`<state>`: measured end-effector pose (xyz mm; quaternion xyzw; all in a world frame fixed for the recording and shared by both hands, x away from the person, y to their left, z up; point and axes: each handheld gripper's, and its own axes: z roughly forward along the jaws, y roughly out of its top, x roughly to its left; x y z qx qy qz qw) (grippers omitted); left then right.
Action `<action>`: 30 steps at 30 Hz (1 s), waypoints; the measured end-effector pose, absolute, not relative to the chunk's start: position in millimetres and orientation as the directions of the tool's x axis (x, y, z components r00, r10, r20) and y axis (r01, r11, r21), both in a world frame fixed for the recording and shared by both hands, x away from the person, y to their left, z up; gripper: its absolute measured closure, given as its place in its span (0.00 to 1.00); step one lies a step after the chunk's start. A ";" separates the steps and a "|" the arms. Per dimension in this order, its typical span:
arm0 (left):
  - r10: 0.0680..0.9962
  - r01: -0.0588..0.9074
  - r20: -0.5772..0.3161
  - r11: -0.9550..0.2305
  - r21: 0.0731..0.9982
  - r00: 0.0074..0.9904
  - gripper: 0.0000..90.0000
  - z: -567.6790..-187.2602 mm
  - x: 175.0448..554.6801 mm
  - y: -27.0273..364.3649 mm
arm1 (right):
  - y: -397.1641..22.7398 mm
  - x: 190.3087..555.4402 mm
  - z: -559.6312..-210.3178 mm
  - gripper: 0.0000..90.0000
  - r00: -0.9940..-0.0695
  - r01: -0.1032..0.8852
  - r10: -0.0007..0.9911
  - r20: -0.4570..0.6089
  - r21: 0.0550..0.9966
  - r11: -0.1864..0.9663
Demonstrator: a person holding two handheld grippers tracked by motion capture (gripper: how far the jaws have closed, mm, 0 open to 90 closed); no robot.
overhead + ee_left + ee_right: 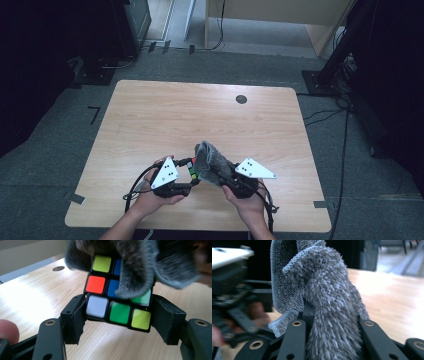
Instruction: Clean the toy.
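Note:
A colour puzzle cube with red, blue, green, yellow and white squares hangs above the table, clamped between the two black pads of my left gripper. In the high view the cube shows just right of the left gripper. A fluffy grey cloth is pinched in my right gripper, whose jaws are shut on its bunched middle. The cloth drapes over the cube's top and upper face. From above, the cloth rises between both hands, with the right gripper under it.
The light wooden table has a round dark cable hole near its far edge. Cables and stand bases lie on the grey carpet around it. A person's hands hold both grippers near the table's front edge.

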<state>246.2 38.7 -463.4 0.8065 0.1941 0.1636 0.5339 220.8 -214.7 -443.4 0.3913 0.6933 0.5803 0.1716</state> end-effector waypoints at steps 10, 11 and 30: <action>0.462 0.116 0.097 -0.411 0.904 0.882 0.38 -470.7 245.9 35.2 | -222.8 225.3 -448.6 0.79 -0.608 0.362 0.756 0.243 0.932 -0.009; 0.463 0.117 0.094 -0.407 0.906 0.881 0.38 -469.7 246.3 35.4 | -223.7 225.2 -448.3 0.79 -0.606 0.362 0.757 0.245 0.932 -0.012; 0.519 0.163 0.002 -0.271 0.949 0.855 0.38 -448.0 256.4 63.2 | -237.0 248.1 -497.5 0.76 -0.412 0.562 0.861 0.299 0.827 -0.019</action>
